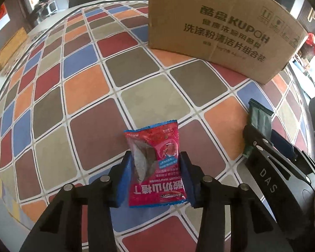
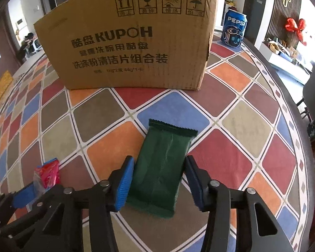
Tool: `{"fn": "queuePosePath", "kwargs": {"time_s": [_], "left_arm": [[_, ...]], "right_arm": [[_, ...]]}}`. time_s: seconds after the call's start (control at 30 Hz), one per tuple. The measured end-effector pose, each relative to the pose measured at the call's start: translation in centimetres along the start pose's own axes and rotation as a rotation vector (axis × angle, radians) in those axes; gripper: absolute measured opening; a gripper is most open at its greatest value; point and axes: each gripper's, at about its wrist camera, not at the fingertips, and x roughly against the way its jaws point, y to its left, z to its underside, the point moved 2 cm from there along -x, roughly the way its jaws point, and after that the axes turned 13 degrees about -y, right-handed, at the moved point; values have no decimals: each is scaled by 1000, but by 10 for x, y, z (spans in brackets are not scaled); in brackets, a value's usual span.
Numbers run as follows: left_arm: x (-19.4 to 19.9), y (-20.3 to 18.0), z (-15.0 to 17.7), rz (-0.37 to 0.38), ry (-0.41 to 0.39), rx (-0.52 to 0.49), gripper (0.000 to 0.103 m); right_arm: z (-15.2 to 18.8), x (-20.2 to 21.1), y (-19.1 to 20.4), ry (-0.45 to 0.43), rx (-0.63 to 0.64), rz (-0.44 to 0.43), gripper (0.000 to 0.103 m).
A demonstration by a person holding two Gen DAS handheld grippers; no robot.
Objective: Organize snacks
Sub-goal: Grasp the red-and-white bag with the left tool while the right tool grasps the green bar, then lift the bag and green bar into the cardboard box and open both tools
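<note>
My left gripper reaches low and level over the tabletop, jaws closed on the red packet. My right gripper sits beside it, jaws around the green packet; the left pad touches, the right seems just clear. The box stands ahead, a can behind it.

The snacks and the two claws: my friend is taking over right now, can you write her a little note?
Left claw: pads close against the red snack packet; I cannot tell if it is gripped.
Right claw: open around the green snack packet, a gap on its right side.
Both packets lie on the checkered tablecloth, in front of the cardboard box.
Done: nothing boxed.
Left: probably grip, then box both.
</note>
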Motion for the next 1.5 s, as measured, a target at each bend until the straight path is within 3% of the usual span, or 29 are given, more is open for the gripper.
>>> {"fn": "queuePosePath", "kwargs": {"time_s": [0.3,0.67,1.5], "left_arm": [[1,1,-4,45,-49,-56,42],[22,6,-21,86,-184,-95,42],[85,22,-68,200,-381,-92,41]], "right_arm": [[-2,19,-2,-38,-28,-43,46],[-8,46,-2,-98,-24,-77,46],[-56,107,13,-285,-17,-117,46]]}}
